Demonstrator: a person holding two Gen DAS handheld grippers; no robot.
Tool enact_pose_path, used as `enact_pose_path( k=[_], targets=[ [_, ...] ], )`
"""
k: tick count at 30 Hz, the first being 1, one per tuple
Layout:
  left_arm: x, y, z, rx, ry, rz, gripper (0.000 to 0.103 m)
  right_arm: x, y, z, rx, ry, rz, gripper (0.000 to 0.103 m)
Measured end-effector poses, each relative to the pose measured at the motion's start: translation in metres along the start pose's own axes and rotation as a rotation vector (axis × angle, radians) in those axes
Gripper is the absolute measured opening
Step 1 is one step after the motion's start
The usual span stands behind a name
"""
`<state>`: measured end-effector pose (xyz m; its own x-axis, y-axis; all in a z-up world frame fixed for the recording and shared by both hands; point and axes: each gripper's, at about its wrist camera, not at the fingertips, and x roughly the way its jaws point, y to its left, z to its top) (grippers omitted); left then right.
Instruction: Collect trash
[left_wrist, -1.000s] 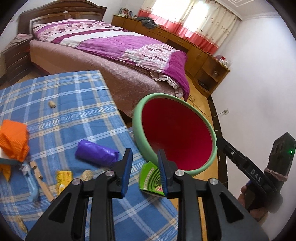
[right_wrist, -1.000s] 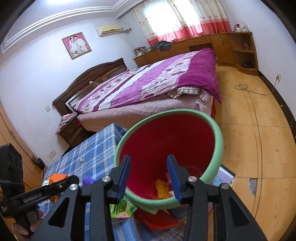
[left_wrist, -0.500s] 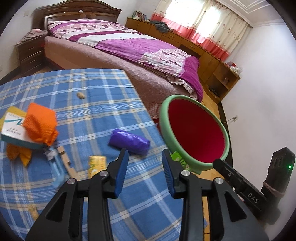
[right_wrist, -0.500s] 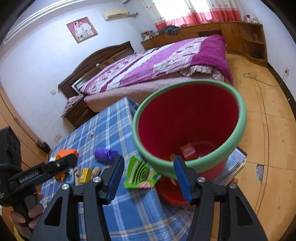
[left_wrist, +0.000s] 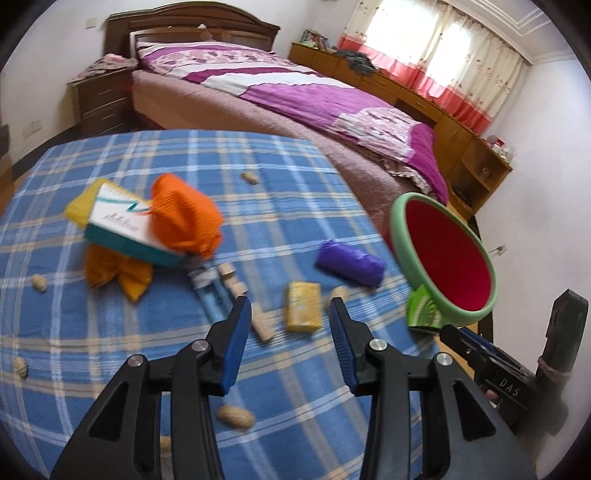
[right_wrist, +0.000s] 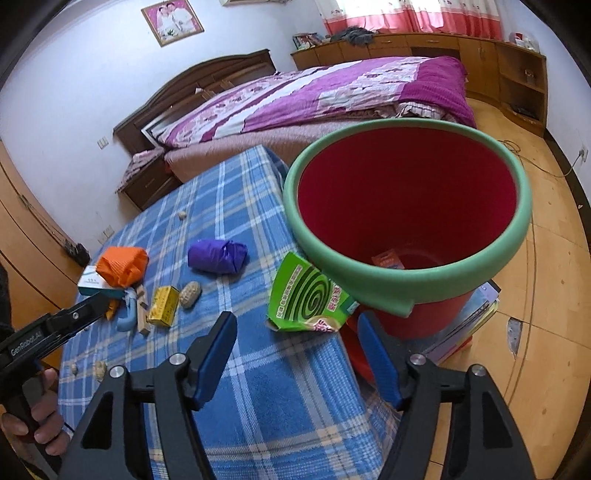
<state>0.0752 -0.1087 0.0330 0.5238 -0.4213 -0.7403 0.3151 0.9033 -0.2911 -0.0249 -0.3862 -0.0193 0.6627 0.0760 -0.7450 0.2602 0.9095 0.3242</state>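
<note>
A red bin with a green rim (right_wrist: 406, 280) (left_wrist: 400, 236) stands at the table's right edge. A green mosquito-coil box (right_wrist: 306, 299) (left_wrist: 421, 312) lies on the blue plaid tablecloth (left_wrist: 110, 354) against the bin. A purple bag (left_wrist: 349, 262) (right_wrist: 218, 254), a yellow box (left_wrist: 303, 306) (right_wrist: 162, 306), an orange bag (left_wrist: 184, 218) (right_wrist: 122, 266), a white-teal box (left_wrist: 122, 225), wooden sticks (left_wrist: 258, 317) and peanuts (left_wrist: 236, 415) lie on the cloth. My left gripper (left_wrist: 290, 345) is open, empty, just short of the yellow box. My right gripper (right_wrist: 299, 360) is open, empty, just before the green box.
A bed with a purple cover (left_wrist: 295, 96) stands behind the table, with a nightstand (left_wrist: 103, 99) and wooden cabinets (right_wrist: 424, 48) along the walls. Books (right_wrist: 461, 325) lie under the bin on the wooden floor (right_wrist: 546, 332).
The left gripper swung left from the bin toward the litter and opened wider. The right gripper drew back from over the bin and opened wider, so the green box now shows.
</note>
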Motion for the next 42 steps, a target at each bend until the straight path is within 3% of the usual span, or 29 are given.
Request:
enact_pose_path(
  k=[15,17,19,21,27,31,39,42],
  targets=[
    [0.03,0.025,-0.006,-0.074,0.054,0.024,0.044,0.025,0.006,0.006,-0.01,0.001,-0.011,0.071],
    [0.031,0.027,-0.006,-0.08,0.05,0.032,0.044,0.027,0.005,0.007,0.004,-0.002,-0.008,0.066],
    [0.029,0.032,-0.006,-0.086,0.035,0.052,0.044,0.029,0.005,0.008,0.005,-0.002,-0.012,0.054],
    [0.028,0.036,-0.005,-0.088,0.027,0.065,0.044,0.029,0.006,0.008,-0.004,-0.013,-0.025,0.047],
    [0.036,0.042,-0.005,-0.091,0.039,0.103,0.044,0.027,0.01,0.007,-0.025,-0.036,-0.039,0.038],
    [0.042,0.044,-0.006,-0.085,0.046,0.122,0.044,0.025,0.013,0.005,-0.045,-0.044,-0.036,0.024],
    [0.043,0.042,-0.006,-0.067,0.038,0.14,0.043,0.03,0.021,-0.002,-0.078,-0.034,-0.013,0.014],
    [0.044,0.041,-0.005,-0.067,0.035,0.13,0.037,0.031,0.023,-0.006,-0.088,-0.033,0.005,0.01]
  ],
)
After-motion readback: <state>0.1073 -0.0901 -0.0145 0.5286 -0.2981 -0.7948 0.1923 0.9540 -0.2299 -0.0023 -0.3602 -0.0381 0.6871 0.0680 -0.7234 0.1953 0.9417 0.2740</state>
